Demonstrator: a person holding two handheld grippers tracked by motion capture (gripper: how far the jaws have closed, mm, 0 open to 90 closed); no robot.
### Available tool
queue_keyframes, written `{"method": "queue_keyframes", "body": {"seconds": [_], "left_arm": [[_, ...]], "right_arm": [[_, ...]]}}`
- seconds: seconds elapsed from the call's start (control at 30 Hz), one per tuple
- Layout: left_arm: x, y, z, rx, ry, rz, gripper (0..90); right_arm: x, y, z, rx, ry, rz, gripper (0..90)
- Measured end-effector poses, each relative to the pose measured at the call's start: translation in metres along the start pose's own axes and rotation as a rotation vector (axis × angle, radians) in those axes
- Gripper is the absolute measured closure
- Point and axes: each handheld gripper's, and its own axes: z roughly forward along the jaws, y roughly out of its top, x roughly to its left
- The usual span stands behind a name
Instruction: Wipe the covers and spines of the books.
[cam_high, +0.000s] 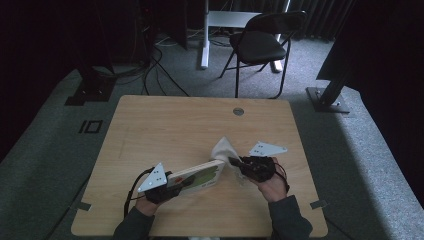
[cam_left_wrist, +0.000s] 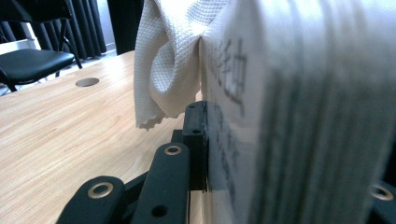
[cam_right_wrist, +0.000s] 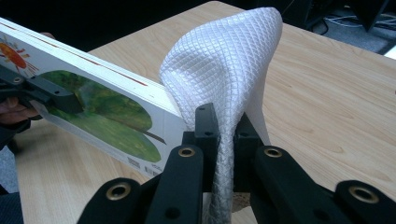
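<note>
A flat white tissue pack (cam_high: 197, 177) with green print is held above the wooden table (cam_high: 165, 125), tilted up toward the right. My left gripper (cam_high: 177, 183) is shut on its near end; in the left gripper view the pack (cam_left_wrist: 299, 112) fills the space between my jaws. A white embossed tissue (cam_high: 223, 149) sticks out of the pack's far end. My right gripper (cam_high: 235, 162) is shut on that tissue (cam_right_wrist: 229, 70), which bulges above the fingertips and hangs down between them. In the right gripper view the pack (cam_right_wrist: 102, 107) lies to the left.
A black folding chair (cam_high: 260, 42) stands on the grey carpet beyond the table. A round cable hole (cam_high: 238, 111) sits near the table's far edge. Dark stands and cables line the back. The table's left and far parts are bare wood.
</note>
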Motion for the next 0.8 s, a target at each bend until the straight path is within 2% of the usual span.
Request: {"method": "queue_keyframes", "body": {"seconds": [0.33, 0.8], "left_arm": [[0.0001, 0.0013, -0.0019, -0.009, 0.003, 0.0, 78.0], [0.0001, 0.0017, -0.0028, -0.01, 0.008, 0.0, 78.0]], "right_arm": [[-0.0046, -0.003, 0.0001, 0.013, -0.023, 0.019, 85.1], [0.0031, -0.0046, 0.007, 0.04, 0.013, -0.004, 85.1]]}}
